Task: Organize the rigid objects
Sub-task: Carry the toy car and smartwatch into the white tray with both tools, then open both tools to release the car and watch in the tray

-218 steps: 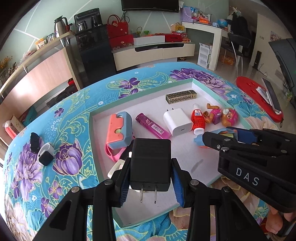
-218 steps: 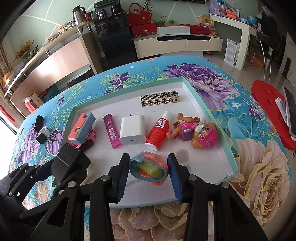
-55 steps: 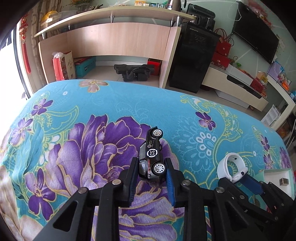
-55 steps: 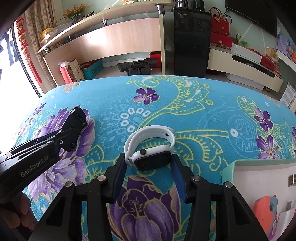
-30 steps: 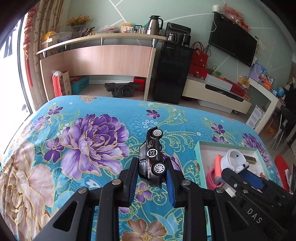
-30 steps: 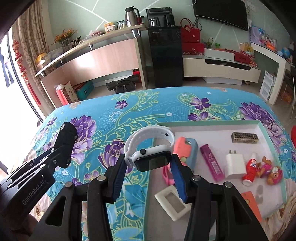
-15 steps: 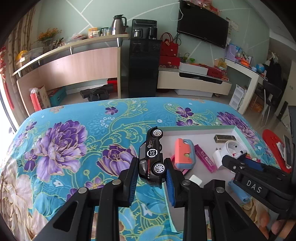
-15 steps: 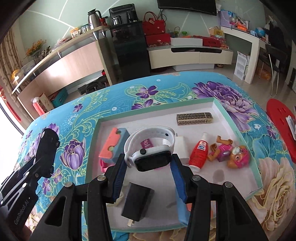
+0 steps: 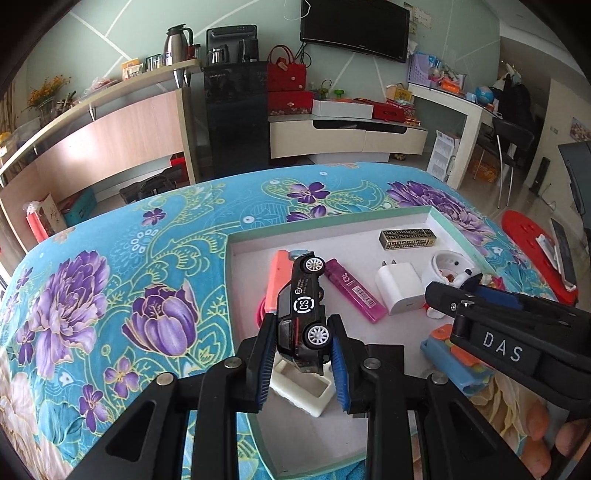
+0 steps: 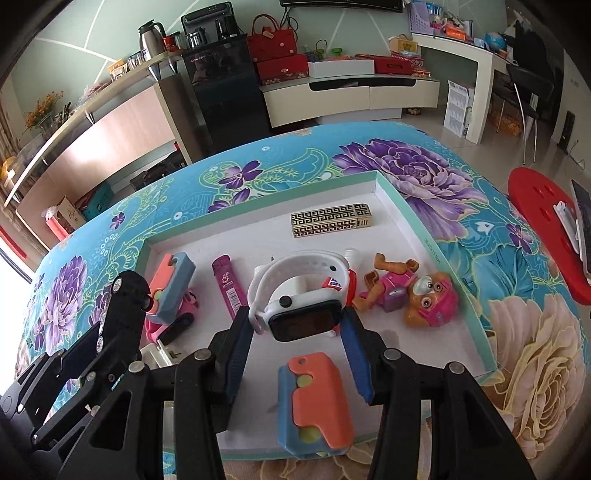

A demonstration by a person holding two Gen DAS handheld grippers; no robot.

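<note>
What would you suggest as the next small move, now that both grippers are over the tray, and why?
Probably lower the left gripper and set the toy car on the bare white floor of the tray near its front edge. The car is clamped above the tray, that patch looks free, and the right gripper holds the watch separately.

Bright, even daylight fills both wrist views, strongest at the far left edge, where it burns to white. The shallow white tray with mint-green rim (image 10: 400, 201) gleams pale but keeps detail, with soft shadows under its contents. The wall-mounted black flat television (image 9: 354, 27) shows faint glare. Fisheye bending curves the long wooden shelf (image 9: 92, 96) and the corners vignette black. Focus is crisp, no motion blur.
</note>
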